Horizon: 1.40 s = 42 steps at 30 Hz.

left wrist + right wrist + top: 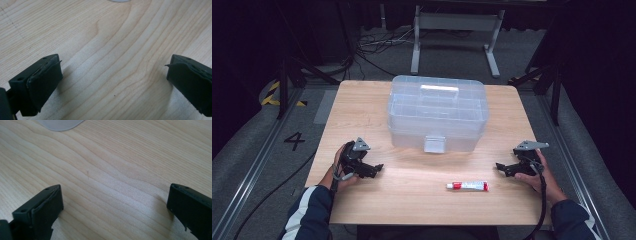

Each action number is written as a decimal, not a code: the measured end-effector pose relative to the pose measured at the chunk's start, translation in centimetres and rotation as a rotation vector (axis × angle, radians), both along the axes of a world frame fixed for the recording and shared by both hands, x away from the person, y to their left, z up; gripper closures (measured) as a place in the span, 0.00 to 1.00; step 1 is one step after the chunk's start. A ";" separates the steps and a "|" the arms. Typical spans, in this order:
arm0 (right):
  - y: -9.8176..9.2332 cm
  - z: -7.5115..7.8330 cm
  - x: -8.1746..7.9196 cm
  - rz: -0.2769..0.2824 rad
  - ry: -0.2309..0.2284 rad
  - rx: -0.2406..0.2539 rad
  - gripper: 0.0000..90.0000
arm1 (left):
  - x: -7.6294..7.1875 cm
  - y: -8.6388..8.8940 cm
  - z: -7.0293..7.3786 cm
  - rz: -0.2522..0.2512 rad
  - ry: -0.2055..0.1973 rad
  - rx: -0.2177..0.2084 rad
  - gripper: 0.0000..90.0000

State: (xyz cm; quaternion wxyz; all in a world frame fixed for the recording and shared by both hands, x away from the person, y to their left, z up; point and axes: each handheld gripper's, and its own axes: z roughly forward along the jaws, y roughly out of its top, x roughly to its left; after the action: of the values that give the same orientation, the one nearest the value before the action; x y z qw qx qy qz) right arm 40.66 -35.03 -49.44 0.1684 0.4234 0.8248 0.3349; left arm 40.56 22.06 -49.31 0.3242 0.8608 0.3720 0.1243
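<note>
A clear plastic box (437, 112) with a lid, a handle and a front latch stands at the middle of the wooden table (362, 105). A small white tube (467, 185) with a red end lies flat near the front, right of centre. My left gripper (374, 170) rests low on the table at the front left, open, with bare wood between its pads (43, 83). My right gripper (503, 168) rests at the front right, a short way right of the tube, open with nothing between its pads (47, 210).
A corner of the clear box (60, 123) shows at the top of the right gripper view. Beyond the table stand a white metal frame (457, 30), loose cables (372, 45) on grey floor and dark stands (287, 80) at both sides.
</note>
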 end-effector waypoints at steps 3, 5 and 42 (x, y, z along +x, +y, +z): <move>0.0 0.0 0.0 0.010 0.001 0.000 0.01 | 0.0 0.2 0.0 -0.018 -0.003 -0.002 0.00; 0.0 0.0 0.0 0.014 0.003 -0.002 0.01 | -0.2 0.6 0.0 -0.045 -0.001 -0.001 0.00; -0.4 4.5 -0.7 0.034 -0.150 0.028 0.29 | -0.6 0.8 0.0 -0.014 0.001 -0.004 0.00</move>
State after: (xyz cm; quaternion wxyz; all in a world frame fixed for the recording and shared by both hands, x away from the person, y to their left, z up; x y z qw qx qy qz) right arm 39.97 -35.44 -44.92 0.2179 0.3855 0.8121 0.3802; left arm 39.96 22.83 -49.33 0.3267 0.8627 0.3666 0.1208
